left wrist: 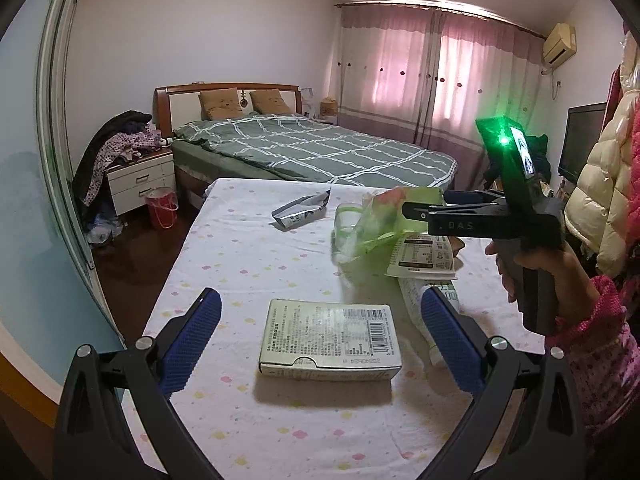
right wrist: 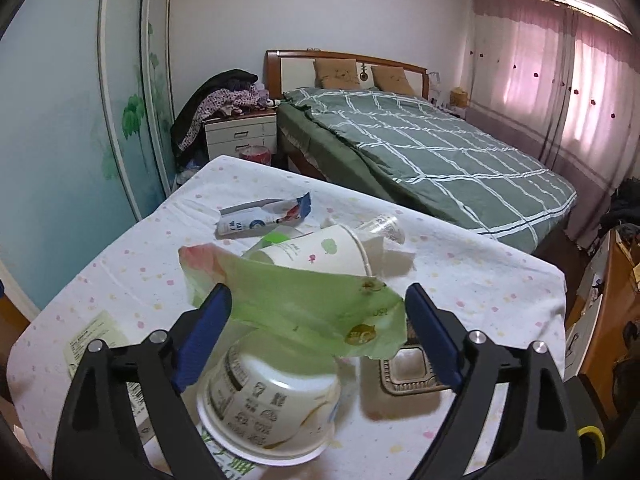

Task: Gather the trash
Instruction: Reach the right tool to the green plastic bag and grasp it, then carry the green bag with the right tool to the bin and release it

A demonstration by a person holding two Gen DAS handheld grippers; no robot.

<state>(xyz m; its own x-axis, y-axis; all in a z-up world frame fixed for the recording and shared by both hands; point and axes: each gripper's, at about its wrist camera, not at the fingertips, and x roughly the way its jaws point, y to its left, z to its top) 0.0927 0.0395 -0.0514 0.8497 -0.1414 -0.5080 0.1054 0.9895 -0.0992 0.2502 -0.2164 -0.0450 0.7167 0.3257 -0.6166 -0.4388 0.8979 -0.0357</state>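
Note:
Trash lies on a table with a dotted white cloth (left wrist: 240,248). A flat cardboard box (left wrist: 330,338) lies between the fingers of my open left gripper (left wrist: 320,340). My right gripper (right wrist: 318,338) is open, above an upturned white tub (right wrist: 268,404); a green wrapper (right wrist: 304,300) lies between its fingers, and it also shows in the left wrist view (left wrist: 376,220). Behind the green wrapper lie a paper cup (right wrist: 320,256), a clear plastic cup (right wrist: 382,228) and a torn silver packet (right wrist: 262,216). The silver packet also shows in the left wrist view (left wrist: 302,214).
A small foil tray (right wrist: 408,372) sits to the right of the tub. A bed (left wrist: 312,148) stands beyond the table, with a nightstand (left wrist: 140,178) and a red bin (left wrist: 162,206) to its left. Coats (left wrist: 612,184) hang at the right. A sliding wardrobe (right wrist: 80,120) is on the left.

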